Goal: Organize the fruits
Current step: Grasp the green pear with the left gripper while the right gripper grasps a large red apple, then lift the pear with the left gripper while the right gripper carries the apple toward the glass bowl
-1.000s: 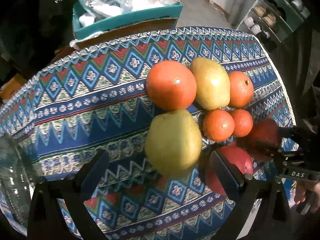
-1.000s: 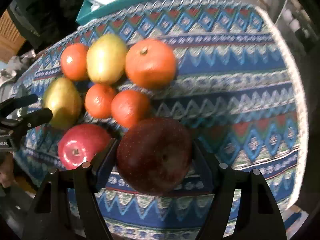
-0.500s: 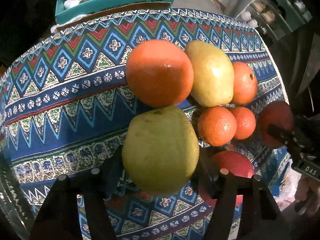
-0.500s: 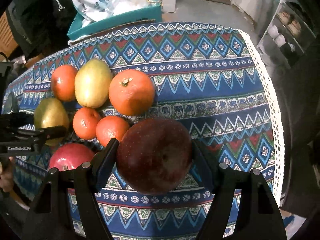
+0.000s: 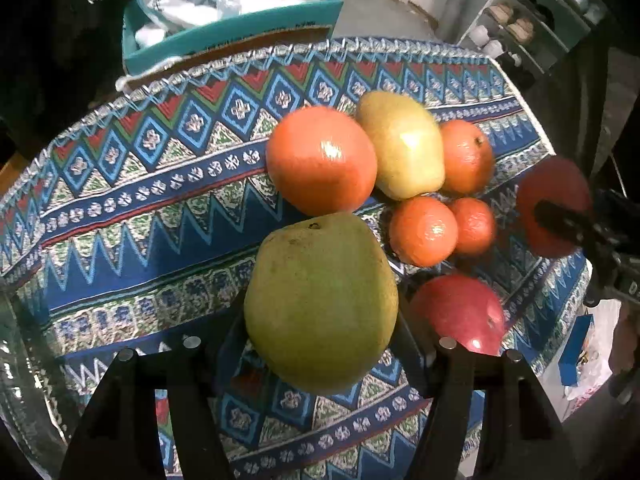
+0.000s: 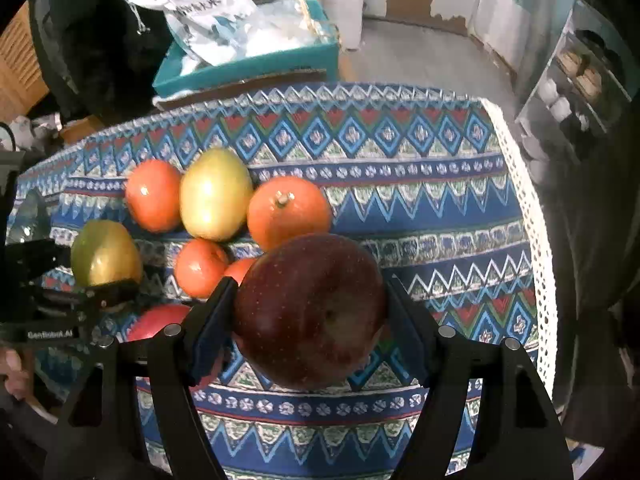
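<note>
1. Patterned cloth (image 5: 168, 184) covers the counter; teal box (image 5: 240, 32) behind it.
2. L tongs (image 5: 320, 320) clamped on green pear (image 5: 320, 300), pear btwn both fingers.
3. R tongs (image 6: 310, 312) clamped on dark red apple (image 6: 310, 308), raised off the cloth.
4. Loose on cloth: big orange (image 5: 320, 160), yellow pear (image 5: 404, 144), small oranges, red apple (image 5: 460, 312) just R of L tongs.

A patterned tablecloth (image 6: 420, 216) in blue, red and green zigzags, edged with white lace, covers the table. Behind it a teal box (image 6: 256, 66) holds crinkled bags, and what may be a shelf of jars (image 6: 576, 92) stands at the right.
</note>
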A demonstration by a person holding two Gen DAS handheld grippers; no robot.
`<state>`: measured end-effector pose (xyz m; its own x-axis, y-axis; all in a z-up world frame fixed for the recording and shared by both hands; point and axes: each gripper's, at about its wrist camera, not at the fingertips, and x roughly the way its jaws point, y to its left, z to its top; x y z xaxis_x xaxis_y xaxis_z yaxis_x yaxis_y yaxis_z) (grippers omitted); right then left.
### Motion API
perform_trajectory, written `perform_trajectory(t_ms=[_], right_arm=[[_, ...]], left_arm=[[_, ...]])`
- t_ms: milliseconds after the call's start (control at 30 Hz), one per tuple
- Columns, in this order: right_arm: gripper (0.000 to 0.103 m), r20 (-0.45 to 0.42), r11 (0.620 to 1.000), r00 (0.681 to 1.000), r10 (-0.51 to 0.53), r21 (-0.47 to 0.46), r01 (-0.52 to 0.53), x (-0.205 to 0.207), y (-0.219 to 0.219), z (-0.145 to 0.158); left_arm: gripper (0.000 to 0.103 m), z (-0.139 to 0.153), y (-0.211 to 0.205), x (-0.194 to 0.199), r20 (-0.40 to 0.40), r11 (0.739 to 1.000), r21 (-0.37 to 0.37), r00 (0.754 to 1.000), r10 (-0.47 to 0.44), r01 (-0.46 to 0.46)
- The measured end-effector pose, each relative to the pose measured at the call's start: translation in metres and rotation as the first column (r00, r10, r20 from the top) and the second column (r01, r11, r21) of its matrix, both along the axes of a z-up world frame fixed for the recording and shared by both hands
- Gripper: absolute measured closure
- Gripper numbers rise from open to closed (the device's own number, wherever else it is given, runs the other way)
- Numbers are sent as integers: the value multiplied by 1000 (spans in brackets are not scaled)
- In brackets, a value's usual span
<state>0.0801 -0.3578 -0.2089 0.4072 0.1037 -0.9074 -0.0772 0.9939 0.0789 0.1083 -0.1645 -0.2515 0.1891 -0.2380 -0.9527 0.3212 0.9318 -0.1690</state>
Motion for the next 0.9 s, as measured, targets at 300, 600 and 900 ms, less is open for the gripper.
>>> perform_trajectory(t_ms=[300,600,900], right_arm=[[29,89,999,995,45,11,-46,-6,23,36],[29,176,994,980,96,34,-103,-15,47,74],[29,241,983,959,151,65,-171,-26,75,106]], left_arm=[[35,39,11,-19,67,1000,-26,998,3,-2],[35,81,27,-37,157,999,-50,987,19,-11],[35,118,48,-55,241,998,-63,970,29,-15]])
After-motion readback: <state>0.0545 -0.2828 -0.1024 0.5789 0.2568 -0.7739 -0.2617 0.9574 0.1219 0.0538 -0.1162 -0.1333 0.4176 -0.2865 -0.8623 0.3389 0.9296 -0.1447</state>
